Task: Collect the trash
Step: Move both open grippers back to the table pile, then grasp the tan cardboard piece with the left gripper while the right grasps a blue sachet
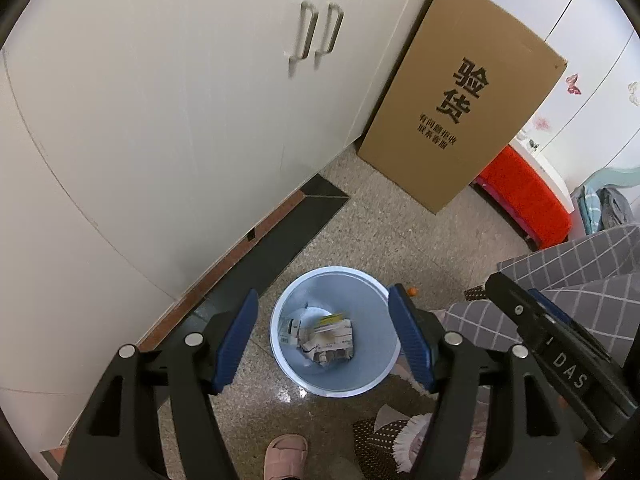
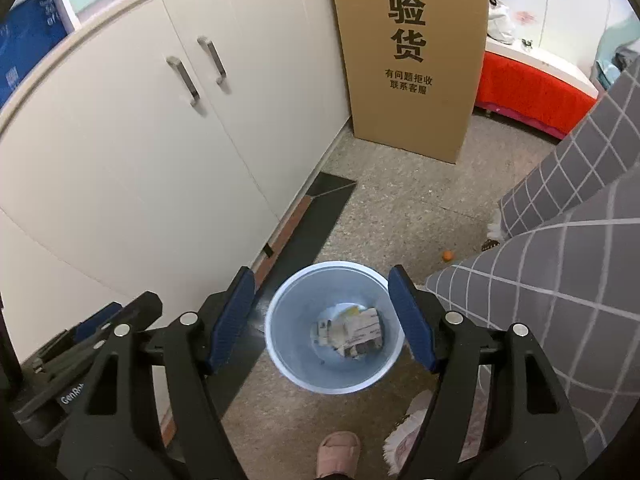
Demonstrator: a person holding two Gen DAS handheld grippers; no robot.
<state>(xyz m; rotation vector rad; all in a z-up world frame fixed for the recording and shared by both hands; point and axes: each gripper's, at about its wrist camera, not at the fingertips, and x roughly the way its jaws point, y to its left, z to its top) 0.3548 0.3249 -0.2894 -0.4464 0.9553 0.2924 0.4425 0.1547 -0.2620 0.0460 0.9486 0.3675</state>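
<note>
bin (image 2: 276, 344) mouth: clear from above | left: cabinet (image 2: 140, 160) | right: checked bedding (image 2: 560, 280) | behind: cardboard box (image 2: 412, 60)

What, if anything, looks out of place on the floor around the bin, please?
A small orange object lies loose on the speckled floor beyond the light blue bin, near the grey checked fabric. The crumpled paper trash sits inside the bin.

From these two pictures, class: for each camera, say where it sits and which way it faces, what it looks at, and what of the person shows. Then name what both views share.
Left wrist: on the left gripper, facing steeply down at the bin; its open fingers, the right gripper and a slippered foot show.
Right wrist: on the right gripper, also facing down at the bin; open fingers, foot.
Shared: bin with crumpled trash, cabinet, cardboard box.
</note>
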